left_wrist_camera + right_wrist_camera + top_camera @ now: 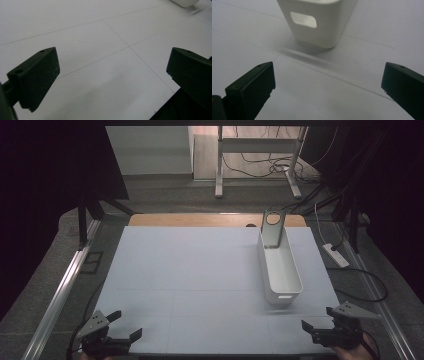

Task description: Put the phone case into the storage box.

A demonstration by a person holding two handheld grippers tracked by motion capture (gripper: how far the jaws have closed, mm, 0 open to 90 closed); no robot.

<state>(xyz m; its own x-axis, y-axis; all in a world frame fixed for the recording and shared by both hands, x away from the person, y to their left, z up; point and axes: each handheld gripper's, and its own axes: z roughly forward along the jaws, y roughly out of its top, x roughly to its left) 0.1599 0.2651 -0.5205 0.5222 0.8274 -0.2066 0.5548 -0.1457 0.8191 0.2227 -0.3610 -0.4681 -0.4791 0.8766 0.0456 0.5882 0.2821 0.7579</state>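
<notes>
Two tools sit at the near edge of the white surface [200, 270], one in each of my hands, both released with jaws spread wide and nothing between them. My left tool [120, 326] hovers at the near left corner, well apart from the white bin [280, 270]. My right tool [317, 319] is near the bin's short end, whose handle cutout [303, 19] faces it. A grey stand [272, 227] leans in the bin's far end.
</notes>
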